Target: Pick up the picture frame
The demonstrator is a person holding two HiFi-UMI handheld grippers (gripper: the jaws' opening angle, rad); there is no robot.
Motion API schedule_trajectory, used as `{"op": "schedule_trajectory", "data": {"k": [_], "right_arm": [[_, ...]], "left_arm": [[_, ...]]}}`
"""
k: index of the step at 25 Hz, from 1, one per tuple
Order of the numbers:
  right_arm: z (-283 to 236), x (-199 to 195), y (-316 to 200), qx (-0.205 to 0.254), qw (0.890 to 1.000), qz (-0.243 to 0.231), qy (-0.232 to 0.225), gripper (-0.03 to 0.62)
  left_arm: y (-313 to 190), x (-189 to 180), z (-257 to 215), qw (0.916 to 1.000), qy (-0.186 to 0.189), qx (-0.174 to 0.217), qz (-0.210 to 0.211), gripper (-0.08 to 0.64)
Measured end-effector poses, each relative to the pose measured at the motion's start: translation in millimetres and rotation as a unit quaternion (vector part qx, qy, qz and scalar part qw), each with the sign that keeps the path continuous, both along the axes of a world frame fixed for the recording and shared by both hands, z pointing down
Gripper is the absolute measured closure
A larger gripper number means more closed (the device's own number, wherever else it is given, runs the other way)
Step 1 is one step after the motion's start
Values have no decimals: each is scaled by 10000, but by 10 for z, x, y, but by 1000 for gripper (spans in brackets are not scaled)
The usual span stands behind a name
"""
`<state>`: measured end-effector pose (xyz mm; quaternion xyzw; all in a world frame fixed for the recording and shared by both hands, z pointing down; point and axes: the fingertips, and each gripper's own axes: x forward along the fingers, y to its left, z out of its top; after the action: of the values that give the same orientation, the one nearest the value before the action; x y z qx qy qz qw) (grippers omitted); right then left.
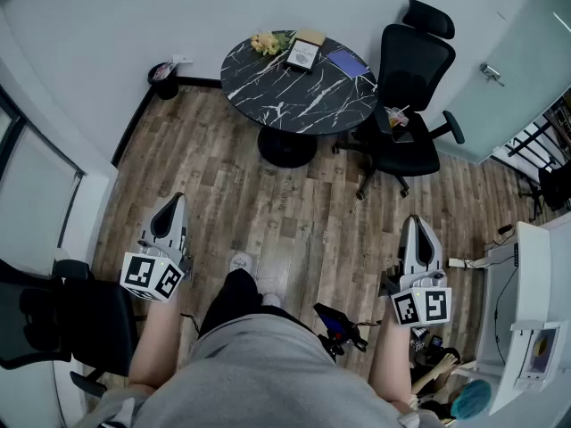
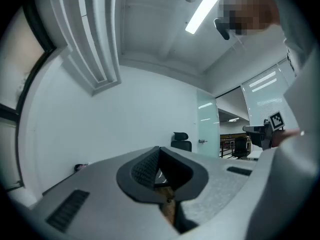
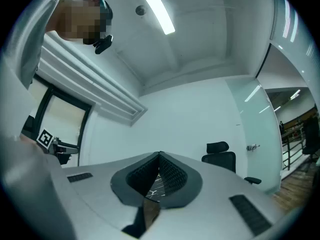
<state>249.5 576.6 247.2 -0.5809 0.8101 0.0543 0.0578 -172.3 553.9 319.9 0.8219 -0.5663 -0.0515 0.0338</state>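
desk: round black marble desk (image 1: 294,105) by far wall | on it, far edge: dark rectangular picture frame (image 1: 303,54); yellow flower bunch (image 1: 265,43) left of it; blue flat notebook (image 1: 346,61) right | right of desk: black office chair (image 1: 410,105) | left, on floor: small dark bin (image 1: 163,77)

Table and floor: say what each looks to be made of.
The table: black marble or marble-print laminate, fairly smooth, judging by the white veins; which one is unclear. The floor: wood planks or wood-look laminate, matte, judging by grain, plank seams and mixed brown tones.
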Motion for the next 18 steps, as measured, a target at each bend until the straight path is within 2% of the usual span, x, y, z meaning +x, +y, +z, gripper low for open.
{"op": "schedule_trajectory", "data": {"k": [13,18], "right_arm": [[-17,-100,-94,-45,9999,-140,55,569],[-38,-135,-220,-13,9998,-154,-153,568]], "left_arm": [[-148,93,-26,9999,56,-11,157,552],[-311,55,-4,9998,-38,-9,177,552]]}}
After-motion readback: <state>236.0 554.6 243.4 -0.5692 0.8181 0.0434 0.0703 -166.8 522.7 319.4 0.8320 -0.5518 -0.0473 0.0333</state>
